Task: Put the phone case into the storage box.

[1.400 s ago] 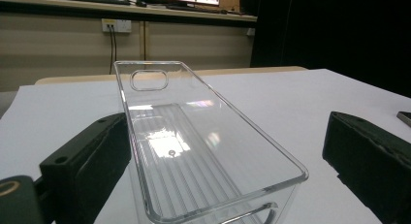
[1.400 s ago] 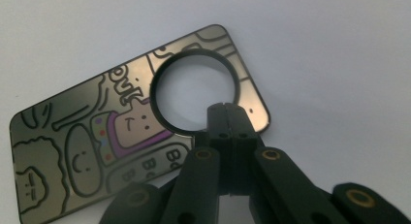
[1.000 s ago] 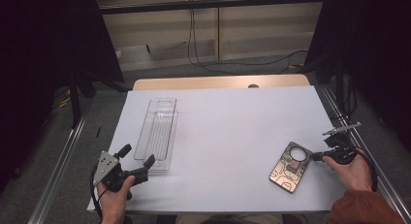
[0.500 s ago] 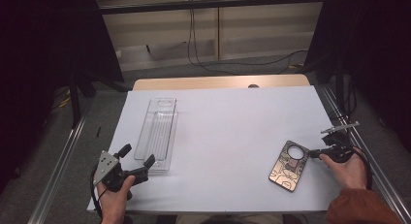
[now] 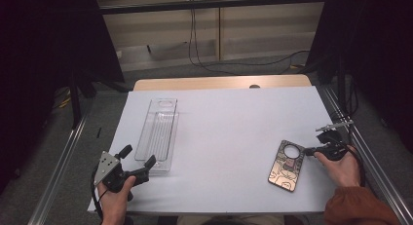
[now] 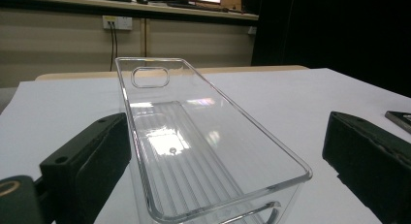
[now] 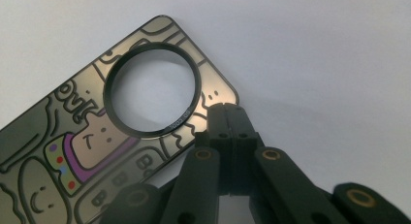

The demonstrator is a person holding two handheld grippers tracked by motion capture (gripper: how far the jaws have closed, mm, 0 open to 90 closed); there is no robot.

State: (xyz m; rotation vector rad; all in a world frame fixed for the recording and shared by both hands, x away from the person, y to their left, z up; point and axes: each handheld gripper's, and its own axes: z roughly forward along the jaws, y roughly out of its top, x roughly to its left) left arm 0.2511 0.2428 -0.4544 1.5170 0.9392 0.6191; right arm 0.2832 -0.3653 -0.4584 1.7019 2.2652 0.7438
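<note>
A clear plastic tray [image 5: 158, 132] lies lengthwise on the left of the white table. My left gripper [image 5: 140, 155] stands open at its near end. In the left gripper view the tray [image 6: 194, 151] runs between the two black jaws of the left gripper [image 6: 225, 132]; the left jaw is close against its wall and the right jaw stands well apart. A shiny phone case [image 5: 286, 165] with cartoon drawings and a round ring lies flat at the right. My right gripper [image 5: 308, 150] is shut. In the right gripper view the closed tips of the right gripper [image 7: 228, 112] rest at the edge of the case [image 7: 72, 141], beside the ring.
The white sheet [image 5: 229, 118] covers the table, with a strip of wood [image 5: 219, 83] showing at the far edge. Metal rails [image 5: 360, 147] run along both sides. Cables hang against the back wall.
The right gripper has edged slightly toward the top corner of the case. The left gripper and the tray have stayed still.
</note>
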